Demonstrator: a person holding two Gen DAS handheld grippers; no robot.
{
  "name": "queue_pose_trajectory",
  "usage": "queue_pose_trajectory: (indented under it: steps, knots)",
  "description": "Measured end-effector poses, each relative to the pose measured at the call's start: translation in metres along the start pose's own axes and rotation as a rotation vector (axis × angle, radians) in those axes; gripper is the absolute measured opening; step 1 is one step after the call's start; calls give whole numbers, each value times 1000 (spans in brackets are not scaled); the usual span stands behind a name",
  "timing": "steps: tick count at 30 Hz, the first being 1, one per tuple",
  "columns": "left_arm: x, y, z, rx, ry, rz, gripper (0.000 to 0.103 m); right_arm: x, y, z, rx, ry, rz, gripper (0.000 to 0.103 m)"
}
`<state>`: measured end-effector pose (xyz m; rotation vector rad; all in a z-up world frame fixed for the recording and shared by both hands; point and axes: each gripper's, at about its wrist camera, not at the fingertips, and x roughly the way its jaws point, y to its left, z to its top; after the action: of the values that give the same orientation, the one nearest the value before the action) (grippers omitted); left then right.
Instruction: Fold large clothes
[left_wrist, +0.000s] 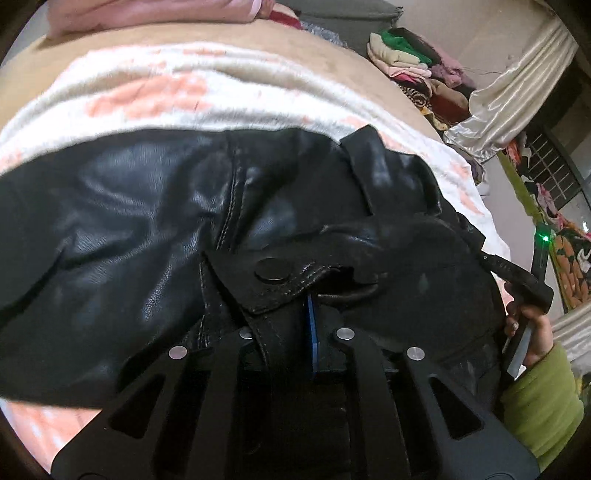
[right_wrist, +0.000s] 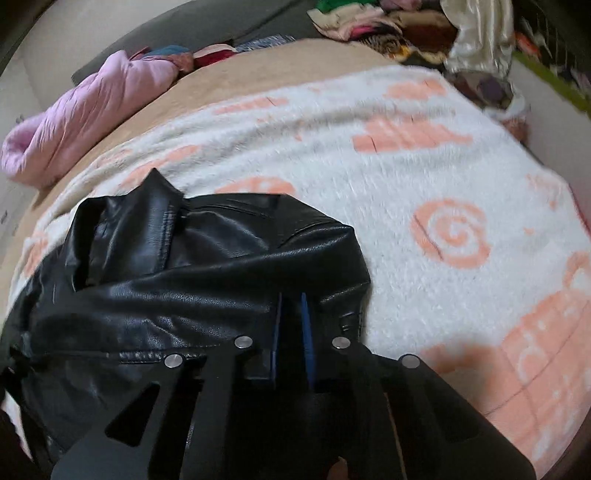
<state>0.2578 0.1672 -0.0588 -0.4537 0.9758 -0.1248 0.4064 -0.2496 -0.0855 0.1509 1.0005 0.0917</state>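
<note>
Currently both tools are clamped on the jacket (left_wrist: 155, 221): left gripper (left_wrist: 295, 306) on a snap tab, right gripper (right_wrist: 291, 314) on a hem fold. Jacket's on the blanket (right_wrist: 406, 184). Probably heavy, slick, floppy; pinch seams, not panels.

Bed (right_wrist: 258, 70) with tan cover; white fleece blanket (right_wrist: 369, 192) with peach swirls spread across it; black leather jacket (left_wrist: 147, 236) crumpled on blanket's near part; pink quilted garment (right_wrist: 85, 110) bunched at bed's far left edge.

Crumpled black leather jacket (left_wrist: 147, 229) on blanket (right_wrist: 369, 166)
</note>
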Motion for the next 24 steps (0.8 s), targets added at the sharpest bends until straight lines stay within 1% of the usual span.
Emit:
queue_pose_trajectory:
  steps: [1, 2, 3, 4, 5, 6, 7, 8, 9, 10, 11, 13, 14, 17, 20, 21, 24]
  knots:
    - [0, 1, 1, -8, 0, -8, 4, -2, 1, 1, -2, 2, 1, 8]
    - [-2, 2, 2, -11, -1, -20, 6, -8, 2, 1, -8, -1, 3, 11]
    - [-5, 2, 3, -16, -3, -32, 7, -18, 4, 0, -11, -14, 19, 19]
    - [-10, 3, 4, -24, -10, -45, 10, -28, 6, -1, -15, -34, 43, 35]
    - [-16, 2, 4, -31, -21, -58, 20, -43, 11, -4, -31, -64, 78, 44]
    - [-27, -1, 4, -17, -43, -36, 27, -56, 17, -10, -60, -84, 100, 56]
    - [-35, -6, 4, 7, -64, 5, 39, -68, 25, -18, -105, -94, 108, 57]
    - [-49, -12, 3, 46, -94, 70, 46, -74, 32, -22, -135, -97, 109, 57]
    - [-57, -17, 1, 70, -118, 105, 48, -83, 40, -32, -179, -103, 111, 58]
    - [-70, -24, -2, 105, -153, 143, 51, -90, 48, -44, -217, -107, 115, 61]
    - [-80, -32, -7, 134, -177, 163, 53, -93, 52, -50, -232, -102, 112, 63]
    - [-88, -45, -14, 169, -186, 164, 53, -96, 60, -68, -264, -85, 89, 63]
    - [-88, -49, -17, 177, -179, 158, 53, -96, 62, -75, -273, -74, 82, 63]
    - [-69, -63, -33, 204, -110, 161, 53, -87, 62, -92, -263, -21, 63, 65]
    - [-29, -53, -43, 191, -3, 233, 53, -72, 58, -102, -242, 19, 39, 67]
    - [-22, -48, -45, 178, 13, 246, 53, -70, 58, -103, -235, 18, 37, 67]
    - [-22, -42, -44, 158, -2, 229, 53, -71, 63, -105, -245, 7, 20, 67]
